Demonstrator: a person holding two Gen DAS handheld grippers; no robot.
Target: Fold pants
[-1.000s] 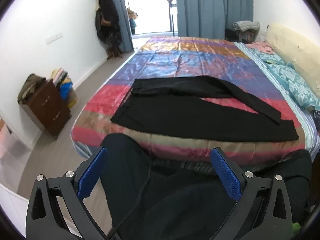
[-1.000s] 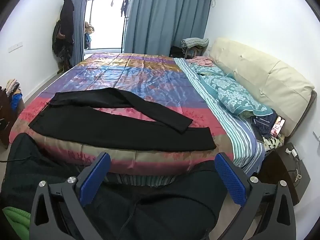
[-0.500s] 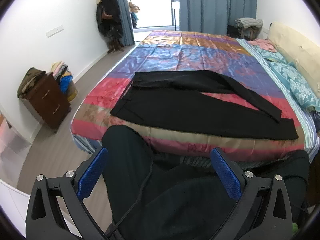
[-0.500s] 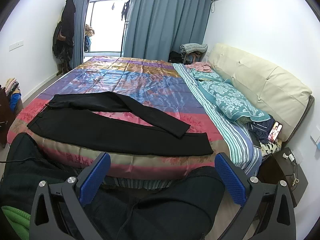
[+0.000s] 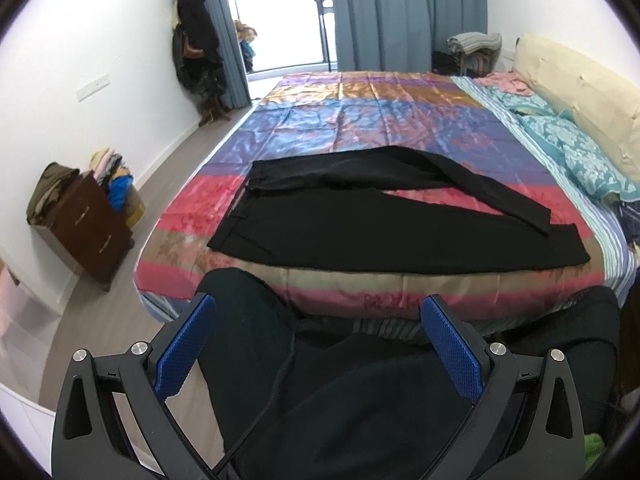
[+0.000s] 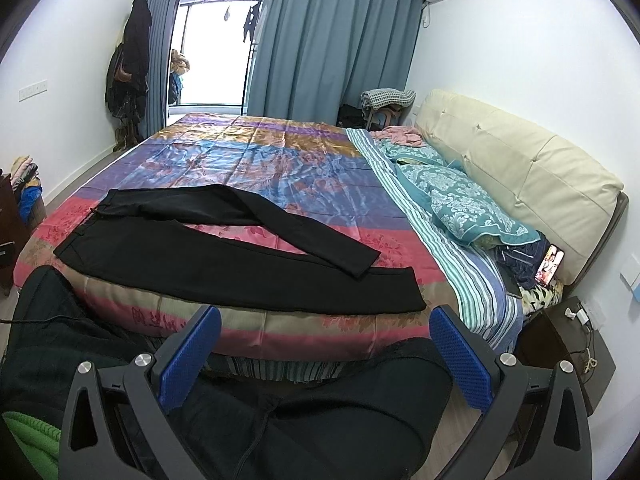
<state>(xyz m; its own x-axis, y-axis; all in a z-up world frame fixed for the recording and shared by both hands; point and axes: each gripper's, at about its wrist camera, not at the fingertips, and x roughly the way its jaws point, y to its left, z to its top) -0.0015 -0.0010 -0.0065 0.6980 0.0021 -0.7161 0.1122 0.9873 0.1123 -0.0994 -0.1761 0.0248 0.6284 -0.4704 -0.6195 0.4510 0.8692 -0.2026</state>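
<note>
Black pants lie flat across the near part of the bed, waist to the left, legs to the right; the far leg crosses over the near one at its end. They also show in the right wrist view. My left gripper is open and empty, held back from the bed above the person's dark-clad knees. My right gripper is open and empty too, short of the bed's front edge.
The bed's colourful satin cover stretches beyond the pants. Teal pillows and a cream headboard are at the right. A brown dresser with clothes stands left; a nightstand is at the right.
Both views have shifted slightly and the bed sits a little differently in frame. The pants have not moved and both grippers stay open.
</note>
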